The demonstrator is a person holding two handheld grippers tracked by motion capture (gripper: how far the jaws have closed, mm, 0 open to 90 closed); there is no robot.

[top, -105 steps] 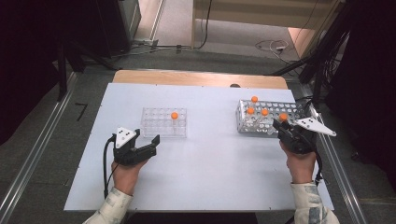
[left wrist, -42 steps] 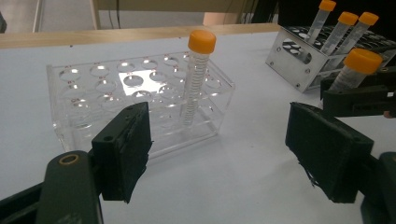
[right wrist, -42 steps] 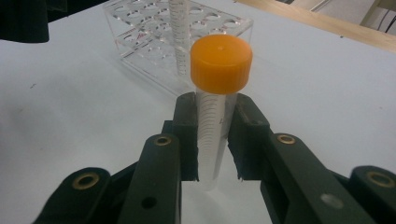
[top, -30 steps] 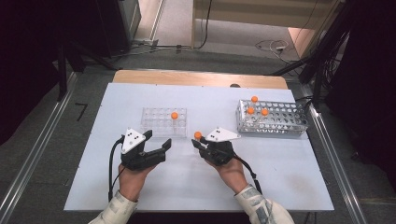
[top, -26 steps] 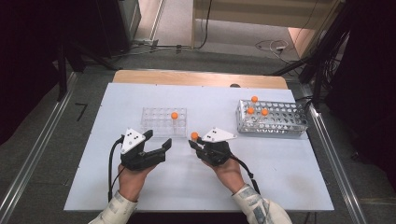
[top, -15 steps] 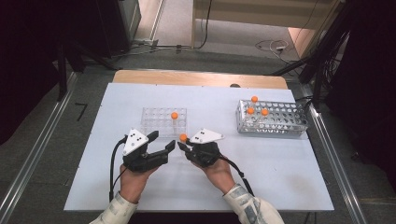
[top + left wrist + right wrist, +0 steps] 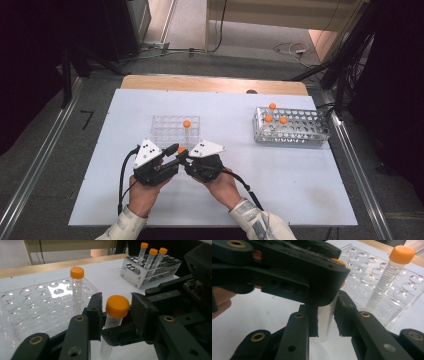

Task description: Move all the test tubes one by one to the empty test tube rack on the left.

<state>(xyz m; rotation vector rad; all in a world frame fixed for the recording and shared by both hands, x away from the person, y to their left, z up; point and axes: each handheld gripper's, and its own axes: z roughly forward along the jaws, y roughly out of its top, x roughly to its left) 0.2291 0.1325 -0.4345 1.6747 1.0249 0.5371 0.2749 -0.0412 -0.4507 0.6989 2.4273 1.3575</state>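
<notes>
A clear tube with an orange cap (image 7: pixel 117 306) stands upright just above the table in front of the clear plastic rack (image 7: pixel 167 125). My right gripper (image 7: pixel 325 322) is shut on the tube's body (image 7: pixel 325 315). My left gripper (image 7: pixel 117 312) is open, and its jaws flank the cap with a small gap on each side. In the high view the left gripper (image 7: pixel 175 150) and right gripper (image 7: pixel 184 156) meet nose to nose at the tube's cap (image 7: pixel 181 149). One more orange-capped tube (image 7: pixel 77 287) stands in the clear rack (image 7: pixel 37 302).
A metal rack (image 7: pixel 300 131) at the table's right holds three orange-capped tubes (image 7: pixel 272 106). The white table (image 7: pixel 225 105) ends in a wooden strip (image 7: pixel 210 84) at the far side. In the right gripper view the left gripper's body (image 7: pixel 287 272) crosses above the tube.
My right gripper carried the tube left from the metal rack to the left gripper. The left gripper moved slightly right, and the cap now sits between its jaws.
</notes>
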